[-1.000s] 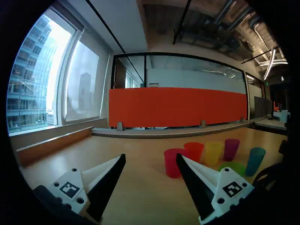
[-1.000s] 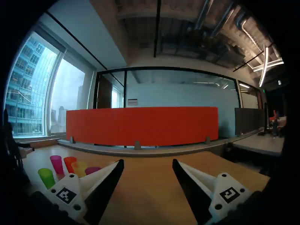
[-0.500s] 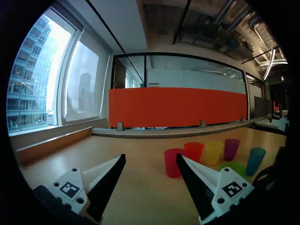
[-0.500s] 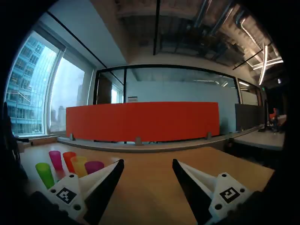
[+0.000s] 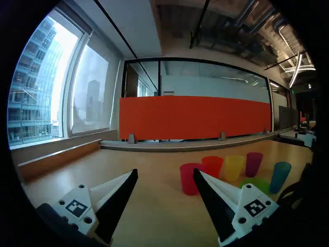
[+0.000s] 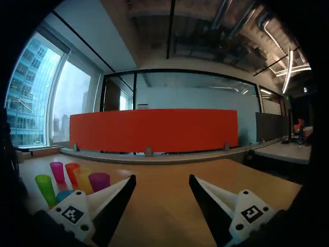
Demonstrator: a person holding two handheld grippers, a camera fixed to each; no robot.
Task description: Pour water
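holding my left tool point(image 5: 164, 171) and right tool point(image 6: 161, 177) apart, empty — the red plastic cup point(image 5: 187, 180) on the bench point(image 5: 160, 158) looks light, thin, slick; i'd pinch it mid-wall, gently.

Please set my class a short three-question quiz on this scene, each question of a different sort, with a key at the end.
1. True or false: the left claw is shut on a cup.
2. How many cups stand on the wooden table in the left gripper view?
3. In the right gripper view, which cup stands farthest left? A) purple cup B) green cup C) yellow cup

Key: 1. False; it is open and holds nothing. 2. Six. 3. B.
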